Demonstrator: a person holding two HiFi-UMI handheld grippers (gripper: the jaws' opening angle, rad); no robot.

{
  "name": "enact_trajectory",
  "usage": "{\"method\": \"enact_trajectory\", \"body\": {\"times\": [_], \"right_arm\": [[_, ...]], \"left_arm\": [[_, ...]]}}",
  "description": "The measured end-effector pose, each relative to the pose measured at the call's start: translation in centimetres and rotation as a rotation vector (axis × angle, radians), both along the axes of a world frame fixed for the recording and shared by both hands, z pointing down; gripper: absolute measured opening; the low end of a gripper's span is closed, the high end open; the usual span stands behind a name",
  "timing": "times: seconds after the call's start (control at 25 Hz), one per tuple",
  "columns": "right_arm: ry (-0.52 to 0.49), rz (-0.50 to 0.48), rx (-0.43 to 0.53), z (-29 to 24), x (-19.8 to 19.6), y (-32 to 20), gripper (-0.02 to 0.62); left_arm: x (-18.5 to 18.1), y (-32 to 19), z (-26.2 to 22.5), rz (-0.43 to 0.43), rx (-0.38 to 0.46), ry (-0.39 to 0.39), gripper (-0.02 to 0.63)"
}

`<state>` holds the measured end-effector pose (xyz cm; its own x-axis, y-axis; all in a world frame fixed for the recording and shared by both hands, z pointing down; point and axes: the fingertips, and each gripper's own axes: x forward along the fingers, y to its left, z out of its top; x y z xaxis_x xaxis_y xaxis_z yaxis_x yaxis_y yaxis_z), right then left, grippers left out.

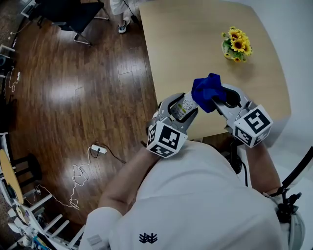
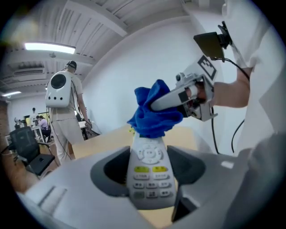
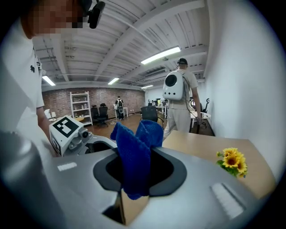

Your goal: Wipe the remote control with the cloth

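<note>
- Remote (image 2: 149, 154) sits pinched in the left claw (image 2: 149, 169), up above the tabletop (image 1: 195, 44), its long side pointing straight out.
- Right claw (image 3: 139, 172) pinches the cloth (image 3: 133, 154), which touches the remote's far end.

remote control (image 2: 150, 173) far end under cloth (image 2: 154, 115), standing person (image 1: 122, 13) cut off above

The pale wooden surface (image 1: 195, 44) offers broad bare wood ahead, with only a small bunch of yellow sunflowers (image 1: 236, 45) standing near its far right side. Above the near edge the left tongs (image 1: 187, 108) and right tongs (image 1: 215, 99) crowd together. The bunched blue cloth (image 1: 207, 89) lies against the grey-white remote control (image 1: 186, 104), leaving no gap between them.
</note>
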<state>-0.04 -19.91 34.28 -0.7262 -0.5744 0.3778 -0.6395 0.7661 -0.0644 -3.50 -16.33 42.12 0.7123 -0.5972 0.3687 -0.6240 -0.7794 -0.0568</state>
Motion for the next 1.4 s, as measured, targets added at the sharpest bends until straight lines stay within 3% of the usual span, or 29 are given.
{"method": "enact_trajectory", "body": {"times": [0.24, 0.36, 0.8, 0.92, 1.04, 1.4], "right_arm": [[0.025, 0.126, 0.038, -0.9, 4.3, -2.7, 0.089], [0.018, 0.126, 0.053, -1.7, 4.3, -2.5, 0.089], [-0.07, -0.246, 0.043, -2.7, -6.3, 5.8, 0.089], [-0.07, -0.288, -0.003, -2.2, -7.6, 6.9, 0.089], [-0.046, -0.256, 0.03, -0.9, -5.9, 5.7, 0.089], [0.031, -0.007, 0.049, 0.1, 2.5, -0.2, 0.089]], "left_arm": [[0.3, -0.5, 0.3, 0.006, 0.008, 0.013, 0.273], [0.5, -0.6, 0.4, 0.008, 0.009, 0.022, 0.273], [1.7, -0.7, 0.2, 0.013, 0.013, 0.041, 0.273], [1.7, -0.7, -0.1, 0.01, 0.023, 0.042, 0.273], [1.9, -0.2, -0.2, 0.007, 0.032, 0.041, 0.273], [1.3, 0.3, 0.2, -0.013, 0.031, 0.047, 0.273]]}}
